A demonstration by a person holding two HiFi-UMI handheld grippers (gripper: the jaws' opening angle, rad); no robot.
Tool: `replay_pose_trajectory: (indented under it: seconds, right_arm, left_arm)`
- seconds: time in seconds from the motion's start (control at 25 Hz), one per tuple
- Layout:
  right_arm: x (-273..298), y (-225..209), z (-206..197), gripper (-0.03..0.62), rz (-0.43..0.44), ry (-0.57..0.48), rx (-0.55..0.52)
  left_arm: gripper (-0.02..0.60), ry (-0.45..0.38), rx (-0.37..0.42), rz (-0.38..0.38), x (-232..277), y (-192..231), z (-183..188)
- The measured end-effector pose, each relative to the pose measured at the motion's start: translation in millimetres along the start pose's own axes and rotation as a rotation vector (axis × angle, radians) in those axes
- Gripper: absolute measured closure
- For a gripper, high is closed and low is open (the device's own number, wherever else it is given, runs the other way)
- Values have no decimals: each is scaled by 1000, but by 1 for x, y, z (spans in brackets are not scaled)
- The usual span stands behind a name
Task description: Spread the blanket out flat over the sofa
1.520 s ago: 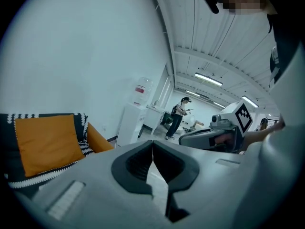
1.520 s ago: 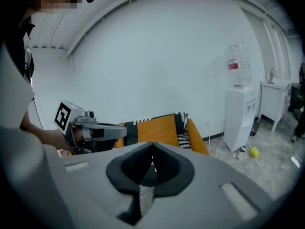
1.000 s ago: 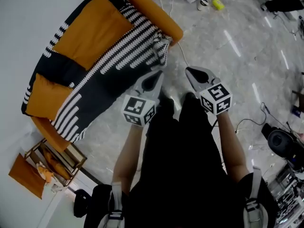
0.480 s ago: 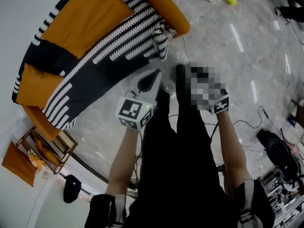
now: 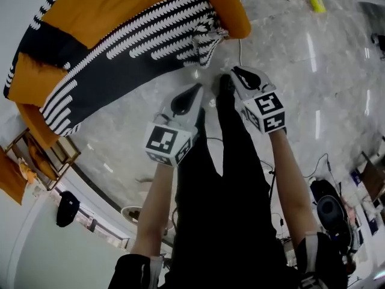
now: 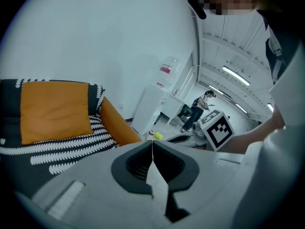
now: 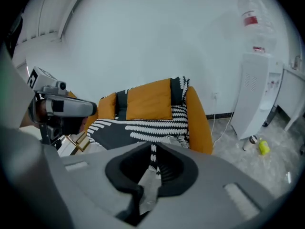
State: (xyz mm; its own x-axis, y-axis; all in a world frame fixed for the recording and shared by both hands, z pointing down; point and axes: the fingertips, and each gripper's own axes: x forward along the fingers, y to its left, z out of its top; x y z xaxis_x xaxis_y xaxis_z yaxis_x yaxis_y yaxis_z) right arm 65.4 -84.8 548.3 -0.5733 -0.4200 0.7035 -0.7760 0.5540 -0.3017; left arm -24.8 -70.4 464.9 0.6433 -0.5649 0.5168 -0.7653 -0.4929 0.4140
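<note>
The black-and-white patterned blanket (image 5: pixel 120 59) lies spread over the orange sofa (image 5: pixel 227 8), covering the seat and hanging over its front edge. Orange cushions (image 5: pixel 102 8) rest on it against the back. Both grippers hover over the floor in front of the sofa, apart from the blanket. My left gripper (image 5: pixel 194 91) is shut and empty; its tips meet in the left gripper view (image 6: pixel 152 144). The jaws of my right gripper (image 5: pixel 236 72) are opening, with a thin gap (image 7: pixel 153 149) and nothing between them. The blanket (image 7: pixel 143 125) shows beyond them.
A wooden rack (image 5: pixel 36 158) stands at the sofa's left end. A white cable (image 5: pixel 240 35) runs across the marble floor by the sofa's right arm. A yellow bottle (image 5: pixel 317 3) lies further right. A white water dispenser (image 7: pixel 257 89) stands by the wall. Black equipment (image 5: pixel 331 209) sits at lower right.
The head view has swung, so the sofa now sits higher and further left in the picture. Both grippers stay in front of the person's legs with nothing in them.
</note>
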Motion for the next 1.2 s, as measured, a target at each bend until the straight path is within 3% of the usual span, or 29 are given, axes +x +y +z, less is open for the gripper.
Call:
replay_pose_trajectory:
  seconds: [0.28, 0.6, 0.8, 0.96, 1.2]
  right_arm:
    - [54, -33, -33, 534, 36, 62, -67]
    - [111, -53, -68, 505, 67, 101, -189]
    - [146, -65, -69, 472, 7, 83, -277]
    - [161, -68, -72, 469, -13, 77, -285]
    - [175, -82, -73, 399, -79, 73, -341]
  left_arm:
    - [569, -20, -61, 97, 30, -1, -28]
    - [569, -43, -101, 154, 53, 18, -53]
    - [569, -29, -109, 144, 69, 38, -78]
    - [569, 2, -109, 105, 79, 42, -98]
    - [569, 33, -75, 44, 88, 41, -122]
